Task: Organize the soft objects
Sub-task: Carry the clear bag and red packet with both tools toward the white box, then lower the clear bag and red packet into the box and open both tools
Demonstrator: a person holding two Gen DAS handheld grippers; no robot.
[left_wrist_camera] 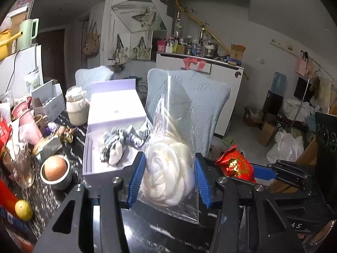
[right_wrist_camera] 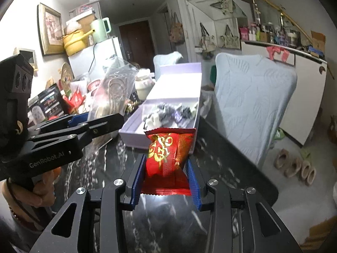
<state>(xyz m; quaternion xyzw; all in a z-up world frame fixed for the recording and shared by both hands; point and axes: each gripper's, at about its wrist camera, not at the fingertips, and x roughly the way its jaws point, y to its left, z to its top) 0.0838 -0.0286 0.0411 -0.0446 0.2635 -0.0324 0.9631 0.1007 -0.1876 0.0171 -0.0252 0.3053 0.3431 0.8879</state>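
Your left gripper (left_wrist_camera: 169, 181) pinches a clear plastic bag holding a coil of cream-white soft fibre (left_wrist_camera: 168, 177); both blue ribbed pads press into the bag's sides, and the bag's empty top stands up crumpled above the jaws. The bag hangs clear of the black marble-patterned table (left_wrist_camera: 52, 198).

Your right gripper (right_wrist_camera: 166, 179) pinches a red foil packet with gold lettering (right_wrist_camera: 168, 154) by its lower half; the pads bite in so the packet narrows at the waist, its sealed top edge upright and fanned out above. From the left wrist view the same packet shows to the right of the bag, near it but apart.

Ahead of both grippers sits an open pale-lilac cardboard box (left_wrist_camera: 92, 168) on the table, its lid (left_wrist_camera: 115, 107) standing behind it. Inside lies a bundle of black-and-white striped and white soft fabric pieces (left_wrist_camera: 114, 145) (socks, perhaps; too crumpled to tell). The red packet's top edge overlaps the box's near wall in the right wrist view, though contact cannot be judged.

Left of the box: a grey bowl holding a brown egg-shaped object (left_wrist_camera: 55, 168), a yellow round fruit (left_wrist_camera: 23, 209), a cream lidded jar (left_wrist_camera: 76, 107), and mixed clutter. A chair draped in pale-blue quilted cover (right_wrist_camera: 252, 103) stands beyond the table's far edge.

Your left hand (right_wrist_camera: 40, 187) shows gripping the handle.
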